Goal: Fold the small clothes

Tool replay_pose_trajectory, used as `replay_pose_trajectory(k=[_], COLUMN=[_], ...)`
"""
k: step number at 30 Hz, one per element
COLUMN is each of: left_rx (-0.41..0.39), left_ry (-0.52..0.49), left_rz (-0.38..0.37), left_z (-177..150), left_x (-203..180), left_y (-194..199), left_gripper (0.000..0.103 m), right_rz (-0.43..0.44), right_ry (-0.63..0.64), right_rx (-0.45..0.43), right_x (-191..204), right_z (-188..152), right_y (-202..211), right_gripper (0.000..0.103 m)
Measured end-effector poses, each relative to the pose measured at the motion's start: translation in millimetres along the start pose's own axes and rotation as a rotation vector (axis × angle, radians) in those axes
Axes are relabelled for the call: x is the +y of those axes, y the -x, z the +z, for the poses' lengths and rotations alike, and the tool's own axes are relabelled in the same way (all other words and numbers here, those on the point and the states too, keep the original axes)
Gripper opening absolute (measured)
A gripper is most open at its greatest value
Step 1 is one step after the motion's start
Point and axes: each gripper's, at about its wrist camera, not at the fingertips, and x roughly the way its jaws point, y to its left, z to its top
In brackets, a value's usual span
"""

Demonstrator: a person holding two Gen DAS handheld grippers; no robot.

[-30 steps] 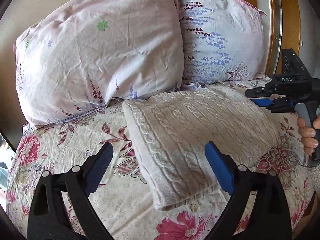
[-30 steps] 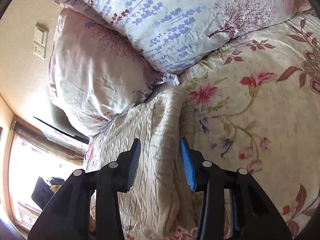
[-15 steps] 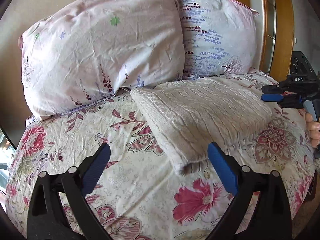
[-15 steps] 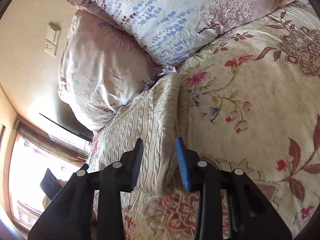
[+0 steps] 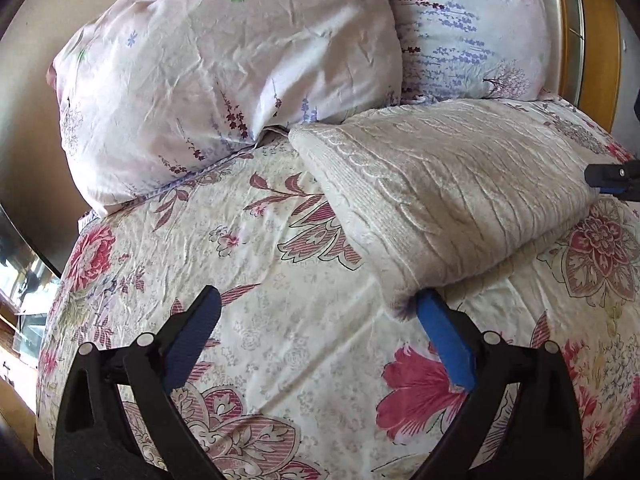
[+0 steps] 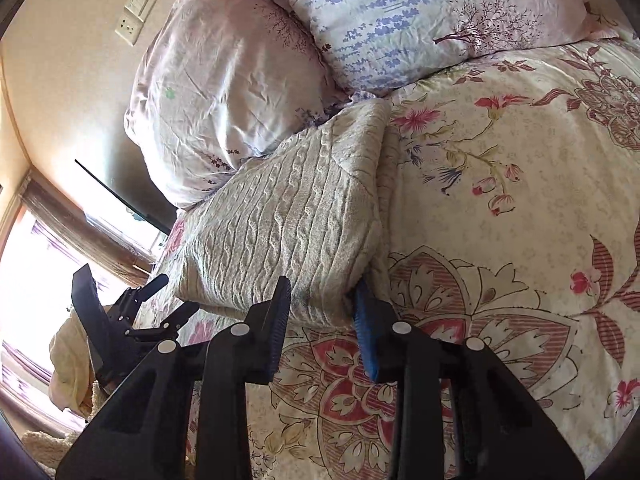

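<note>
The folded sweater (image 5: 448, 196), cream and cable-knit, lies on the flowered bedspread (image 5: 288, 320) in front of both grippers, its far edge against the two pillows (image 5: 224, 68).

The left gripper (image 5: 318, 322) has its jaws spread wide, with nothing gripped. Bare bedspread lies between the blue pads. The near corner of the sweater sits just ahead of the right-hand pad (image 5: 444, 340), close beside its tip; whether they touch is not clear. The rest of the sweater stretches ahead and to the right of this gripper.

The right gripper (image 6: 322, 300) is at the opposite near corner of the sweater (image 6: 288, 216). Its jaws are closing, and that corner sits between the two pads. The blue pad (image 6: 366, 332) lies against the folded edge on the right; the dark pad (image 6: 280, 320) is at the knit on the left, though a firm pinch cannot be confirmed. From here, the left gripper (image 6: 168, 308) shows off to the left, beyond the sweater.
</note>
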Motion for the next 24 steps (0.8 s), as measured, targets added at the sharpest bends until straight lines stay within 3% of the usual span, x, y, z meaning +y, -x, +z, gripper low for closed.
replay_pose_trajectory(k=[4,6,8,16,21,24], left_rx=[0.008,0.015,0.030,0.166,0.089,-0.025], left_ry=[0.036,0.049,0.078,0.280,0.193,0.222], left_rz=[0.013,0.019,0.015,-0.007,-0.009,-0.060], left_z=[2.7,4.1,5.0,-7.0,-12.4,-3.7], left_x=[1.8,2.2,6.2,28.3,17.8,21.6], left_y=[-1.1,-2.4,-4.9,-22.2,11.2,41.3], left_gripper=[0.098,0.098,0.097,0.097,0.097,0.097], right_rz=[-0.010,-0.028,-0.056,-0.129,-0.158,-0.170], right_ry=[0.001,0.015,0.030,-0.009,0.026,0.053], right_rx=[0.005,0.007,0.005,0.037,0.009,-0.107], right_x=[-1.0,0.5,1.9,-2.2,4.4,14.9], right_z=[-0.5,-1.1,-2.1,-9.6,-8.3,-3.0], right_y=[-2.9,-4.3,-5.0,-12.7,-2.1,22.6], right_gripper=[0.030,0.026,0.014,0.012,0.013,0.033])
